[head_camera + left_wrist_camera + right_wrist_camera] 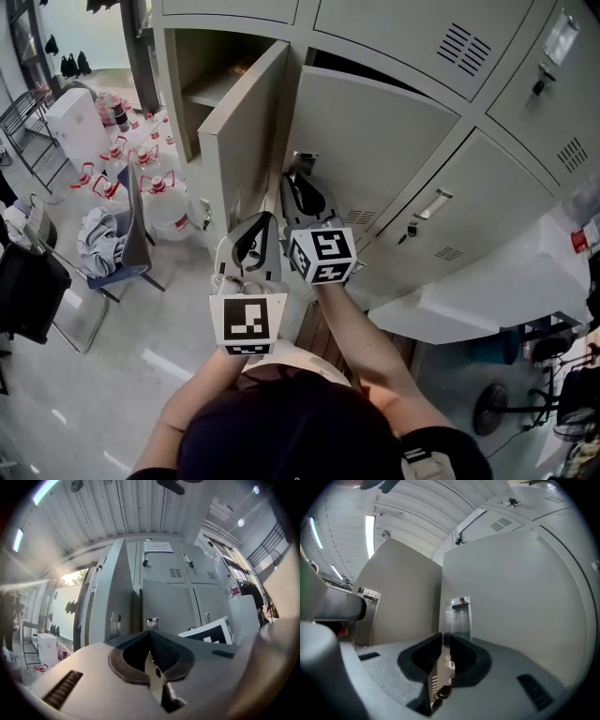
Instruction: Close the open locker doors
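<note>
Far left, on the floor, stand clear water jugs (157, 187), well apart from your tongs.

Next comes the wide-open locker door (246, 127). It is swung out towards you, plain beige-grey, with a shelf showing in the compartment behind it. Its free edge hangs just left of your left gripper (262, 223). In the left gripper view that door rises left of the jaw line with a small metal plate on its face. Your left jaws are pressed together with nothing between them. Whether they touch the door, I cannot tell.

Your right gripper (302, 187) sits just beside the left one, a little further in, and points at the second door (375, 141). That door is only ajar, with a dark gap along its top edge. It is the same flat grey, with a vent low on its face. In the right gripper view a shiny latch plate (460, 613) near its left edge stands straight beyond your jaw tips. The right jaws are a narrow slit apart, with nothing pinched in the slit. Whether the tips touch the door is not clear.

Further right, the closed locker doors (469, 206) lie flush, each with a handle and vent slots.
</note>
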`<state>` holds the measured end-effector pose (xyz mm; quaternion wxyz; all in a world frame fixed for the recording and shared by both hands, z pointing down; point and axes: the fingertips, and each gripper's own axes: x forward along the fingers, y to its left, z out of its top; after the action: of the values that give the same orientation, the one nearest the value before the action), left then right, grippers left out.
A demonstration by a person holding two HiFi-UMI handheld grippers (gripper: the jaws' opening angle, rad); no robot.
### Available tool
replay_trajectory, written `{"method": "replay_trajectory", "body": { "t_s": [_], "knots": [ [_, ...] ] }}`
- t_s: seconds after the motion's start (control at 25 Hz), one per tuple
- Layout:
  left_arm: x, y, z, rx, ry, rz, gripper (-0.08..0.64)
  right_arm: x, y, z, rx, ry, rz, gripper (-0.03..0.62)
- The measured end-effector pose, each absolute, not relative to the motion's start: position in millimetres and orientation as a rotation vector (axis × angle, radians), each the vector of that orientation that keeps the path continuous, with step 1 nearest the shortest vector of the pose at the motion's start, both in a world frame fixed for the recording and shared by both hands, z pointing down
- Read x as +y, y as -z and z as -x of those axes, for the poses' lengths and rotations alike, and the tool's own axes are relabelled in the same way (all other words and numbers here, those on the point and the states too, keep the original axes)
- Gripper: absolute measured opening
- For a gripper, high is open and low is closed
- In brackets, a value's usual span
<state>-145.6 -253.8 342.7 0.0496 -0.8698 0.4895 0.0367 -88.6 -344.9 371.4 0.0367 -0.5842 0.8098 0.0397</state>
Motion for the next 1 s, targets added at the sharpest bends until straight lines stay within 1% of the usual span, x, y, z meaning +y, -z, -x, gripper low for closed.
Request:
{"method": "replay_trajectory", "body": {
  "t_s": [1.0],
  "knots": [
    [-283.4,-347.6,155.9,1.568,-0.108,2.615,0.002,-409.5,-369.2,66.4,2.337,-0.135,2.009,0.048]
  ]
}}
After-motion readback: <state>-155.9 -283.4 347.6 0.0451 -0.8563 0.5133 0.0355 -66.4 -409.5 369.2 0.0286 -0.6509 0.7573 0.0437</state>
